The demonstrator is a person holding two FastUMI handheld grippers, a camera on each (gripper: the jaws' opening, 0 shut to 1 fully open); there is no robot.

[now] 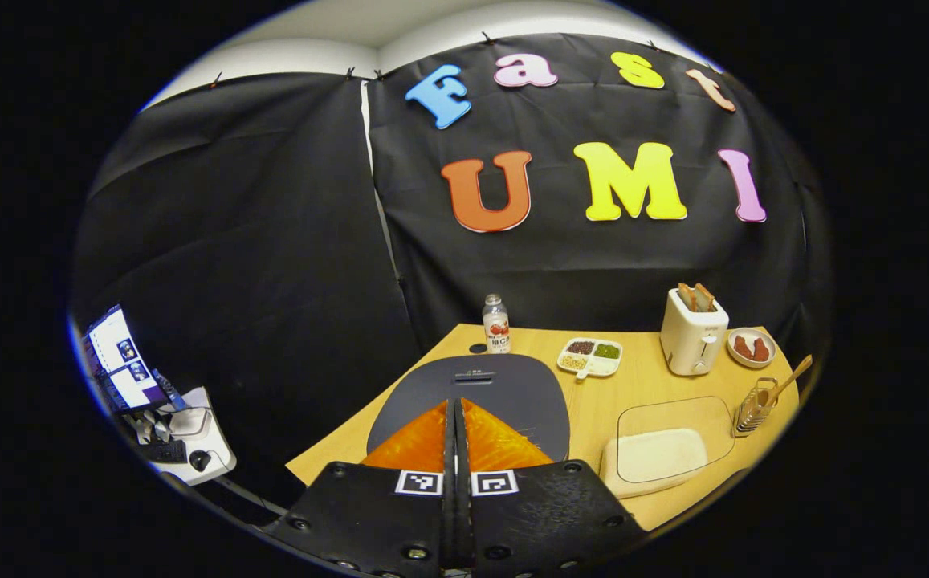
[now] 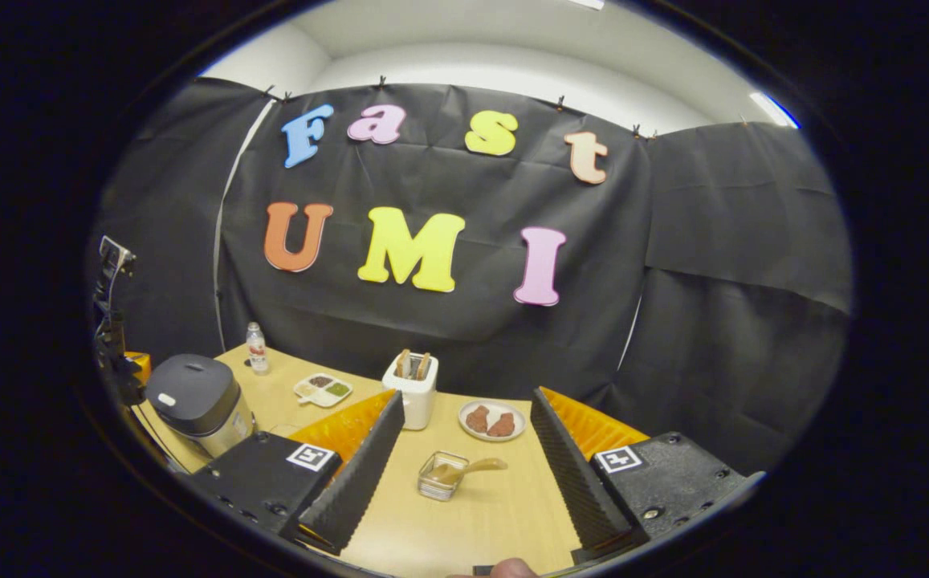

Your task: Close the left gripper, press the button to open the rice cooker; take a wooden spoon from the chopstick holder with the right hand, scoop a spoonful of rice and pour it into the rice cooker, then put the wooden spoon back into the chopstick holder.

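My left gripper [image 1: 458,411] is shut with nothing in it, its tips hovering just above the dark grey lid of the rice cooker [image 1: 512,393], a little short of the lid's button [image 1: 474,375]. The lid is closed. In the right gripper view the cooker [image 2: 195,400] stands at the left. The wire chopstick holder [image 1: 751,408] holds the wooden spoon [image 1: 791,377], which leans to the right. My right gripper [image 2: 466,397] is open and empty, above and short of the holder [image 2: 440,475] and spoon [image 2: 480,465]. A lidded box of rice [image 1: 657,451] lies beside the cooker.
On the wooden table [image 1: 641,385] stand a bottle [image 1: 495,323], a divided dish [image 1: 590,356], a white toaster [image 1: 693,331] with bread and a plate of reddish food [image 1: 750,347]. A desk with a laptop [image 1: 123,361] is off to the left.
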